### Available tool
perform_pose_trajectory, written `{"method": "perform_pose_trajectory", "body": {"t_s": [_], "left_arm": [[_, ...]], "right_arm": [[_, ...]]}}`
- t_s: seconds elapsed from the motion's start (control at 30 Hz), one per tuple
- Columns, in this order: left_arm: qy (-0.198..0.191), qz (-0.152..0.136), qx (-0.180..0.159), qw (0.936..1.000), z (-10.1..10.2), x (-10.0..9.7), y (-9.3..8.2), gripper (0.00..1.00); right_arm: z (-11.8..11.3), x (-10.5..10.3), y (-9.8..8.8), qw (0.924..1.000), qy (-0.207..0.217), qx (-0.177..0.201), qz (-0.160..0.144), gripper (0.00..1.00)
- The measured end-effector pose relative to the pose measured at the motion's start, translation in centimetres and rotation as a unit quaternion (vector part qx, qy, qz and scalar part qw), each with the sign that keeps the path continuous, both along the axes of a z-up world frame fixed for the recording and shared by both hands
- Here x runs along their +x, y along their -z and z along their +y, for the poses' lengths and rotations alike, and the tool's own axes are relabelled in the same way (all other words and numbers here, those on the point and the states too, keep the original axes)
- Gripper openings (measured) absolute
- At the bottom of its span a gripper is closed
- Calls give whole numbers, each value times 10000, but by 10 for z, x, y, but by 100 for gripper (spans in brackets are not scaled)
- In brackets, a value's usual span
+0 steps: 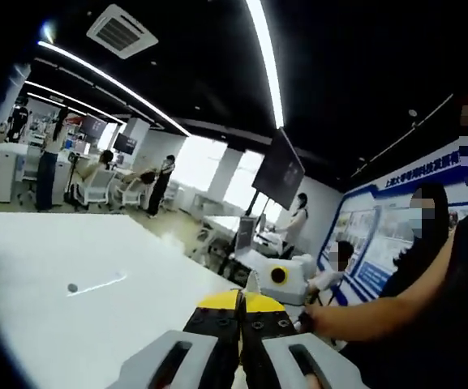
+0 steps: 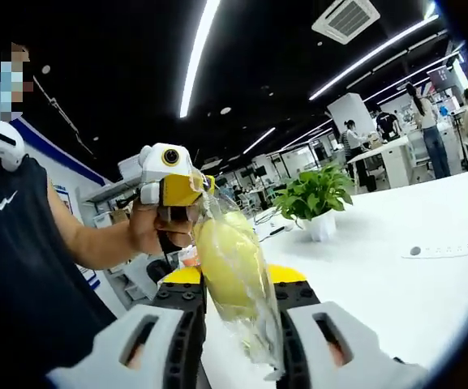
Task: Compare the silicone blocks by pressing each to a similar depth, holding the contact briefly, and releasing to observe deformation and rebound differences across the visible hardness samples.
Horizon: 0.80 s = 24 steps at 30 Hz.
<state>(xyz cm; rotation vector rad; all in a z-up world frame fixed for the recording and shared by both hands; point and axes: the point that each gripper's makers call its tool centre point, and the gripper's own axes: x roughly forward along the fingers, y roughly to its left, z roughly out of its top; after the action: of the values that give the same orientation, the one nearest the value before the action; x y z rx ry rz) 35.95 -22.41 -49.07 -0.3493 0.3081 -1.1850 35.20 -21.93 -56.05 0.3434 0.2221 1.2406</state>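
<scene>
Pinching a pale yellow soft silicone block in clear plastic wrap (image 2: 232,271), the right gripper (image 2: 238,324) holds contact above the white tabletop (image 2: 396,284); left gripper (image 1: 239,324) looks closed, empty. Next likely calls for releasing.

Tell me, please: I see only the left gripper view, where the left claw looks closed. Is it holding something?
Observer: Yes. In the right gripper view, the left claw pinches the top of a clear bag with a pale yellow piece inside.
Operator: And the right claw?
Observer: The right claw grips the same bag lower down.
Operator: What is behind it?
Observer: A potted plant stands on the white table.
</scene>
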Motion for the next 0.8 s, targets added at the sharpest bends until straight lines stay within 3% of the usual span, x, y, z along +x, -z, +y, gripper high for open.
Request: {"method": "perform_pose_trajectory", "body": {"t_s": [0.1, 0.27, 0.47, 0.5, 0.6, 0.8], "left_arm": [[-68, 43, -95, 9999, -3, 1, -2, 0], [32, 98, -53, 9999, -16, 0, 6, 0], [13, 172, -25, 9998, -23, 2, 21, 0], [3, 188, -42, 9998, -25, 3, 23, 0], [-42, 207, -53, 9998, -28, 5, 28, 0], [-297, 347, -194, 9988, -33, 17, 40, 0]], "right_arm": [[-5, 3, 4, 9996, 223, -118, -107, 36], [-22, 14, 15, 9949, 863, -406, -336, 64], [-57, 20, 20, 9818, 1679, -638, -612, 96], [-66, 19, 26, 9780, 1811, -837, -613, 96], [-93, 21, 19, 9629, 2231, -1041, -1102, 96], [-127, 15, 28, 9559, 2498, -1225, -941, 96]]}}
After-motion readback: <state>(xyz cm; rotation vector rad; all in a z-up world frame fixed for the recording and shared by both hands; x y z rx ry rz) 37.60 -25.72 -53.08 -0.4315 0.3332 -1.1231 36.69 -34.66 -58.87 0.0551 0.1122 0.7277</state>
